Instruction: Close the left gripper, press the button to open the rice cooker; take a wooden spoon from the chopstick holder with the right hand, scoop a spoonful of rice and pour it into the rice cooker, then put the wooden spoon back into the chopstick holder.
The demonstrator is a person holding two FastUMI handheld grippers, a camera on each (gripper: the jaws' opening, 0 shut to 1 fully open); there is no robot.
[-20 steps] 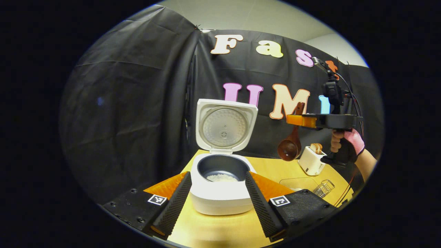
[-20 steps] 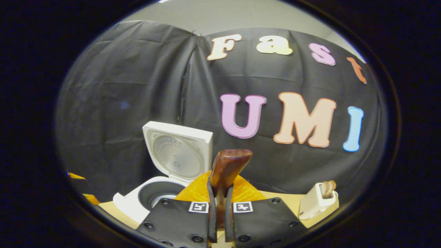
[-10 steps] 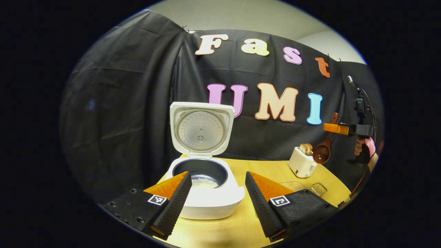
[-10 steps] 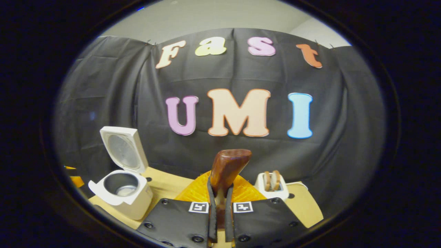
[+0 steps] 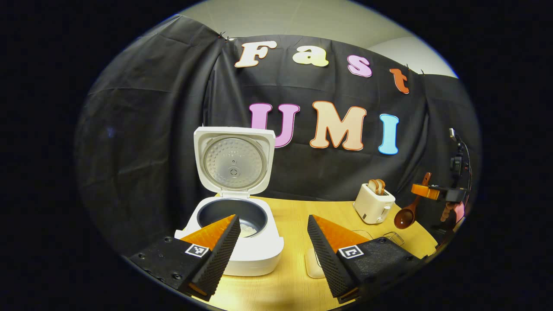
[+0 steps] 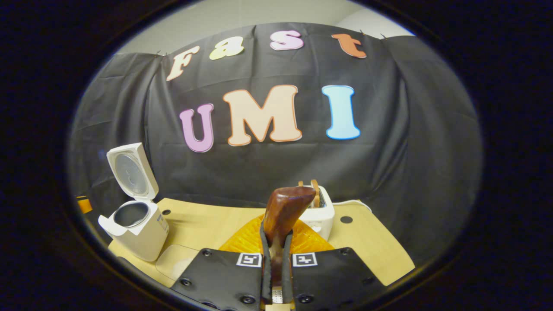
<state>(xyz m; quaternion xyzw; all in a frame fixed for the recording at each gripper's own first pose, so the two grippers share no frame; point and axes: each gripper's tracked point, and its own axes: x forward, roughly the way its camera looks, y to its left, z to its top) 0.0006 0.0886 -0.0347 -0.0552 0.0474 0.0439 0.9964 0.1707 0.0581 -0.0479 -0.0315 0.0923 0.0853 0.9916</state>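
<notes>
In the right gripper view our right gripper (image 6: 276,276) is clenched on the handle of the wooden spoon (image 6: 284,211), both fingers pressing its sides, the handle's butt standing up above them. We judge the grip sits high on the handle so that the bowl can hang free below for lowering into the holder. The left gripper view bears this out: far off to the right, the spoon's bowl dangles under that gripper, just beside the chopstick holder (image 5: 372,208), the white box on the table (image 5: 293,276). Our left gripper (image 5: 272,246) hangs released, fingers well apart, in front of the rice cooker (image 5: 255,252); its part seems done, so we take it to be parked out of the way.

The cooker's lid (image 5: 234,160) stands upright and some white rice lies in the pot, so the scooping looks finished and the spoon's return is the step in hand.

From the right gripper view the spoon's bowl is hidden below the fingers, and the handle covers part of the holder behind it, so we cannot tell how well the bowl lines up with the opening. In the left gripper view, a clear container near the table's right edge is cut off by the left gripper's finger, and its contents are unreadable.
</notes>
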